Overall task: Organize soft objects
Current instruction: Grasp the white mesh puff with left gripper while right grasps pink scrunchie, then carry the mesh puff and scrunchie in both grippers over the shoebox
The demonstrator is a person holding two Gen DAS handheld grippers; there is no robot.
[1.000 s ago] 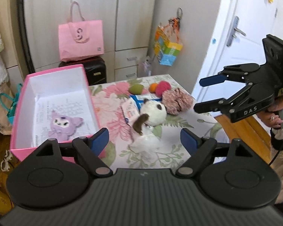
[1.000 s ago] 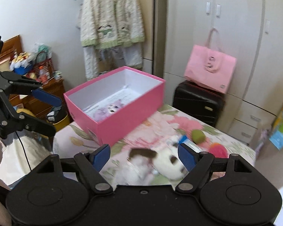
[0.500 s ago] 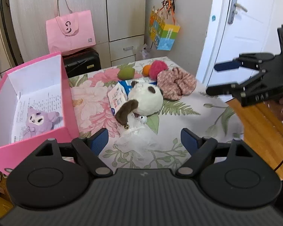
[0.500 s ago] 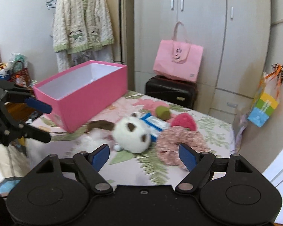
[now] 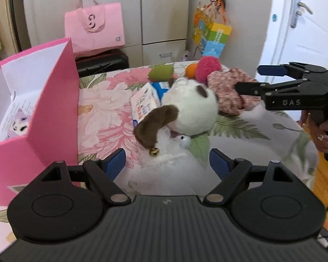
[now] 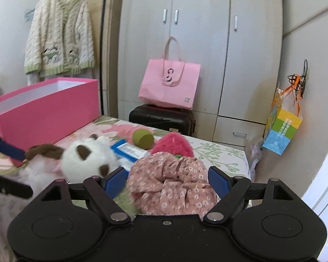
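Note:
A white plush dog (image 5: 190,111) with brown ears lies on the flowered table, just beyond my left gripper (image 5: 167,166), which is open; the dog's white dress reaches between the fingers without touching the pads. A pink floral fabric piece (image 6: 172,181) lies between the fingers of my right gripper (image 6: 168,179), whose jaws are opening; the pads do not press on it. In the left wrist view the right gripper (image 5: 253,78) hovers over that fabric (image 5: 227,91). A pink box (image 5: 52,109) at the left holds a purple plush (image 5: 20,126).
A pink fuzzy toy (image 6: 172,145), a green plush (image 6: 143,139), an orange ball (image 5: 190,71) and blue-white tissue packs (image 5: 144,107) lie behind the dog. A pink bag (image 6: 169,87) on a black suitcase (image 6: 161,118) stands by the wardrobe. A person's hand (image 5: 325,135) holds the right gripper.
Both grippers have come down and closer to the table. The dog now fills the left view, and the floral fabric has come between the right gripper's fingers.

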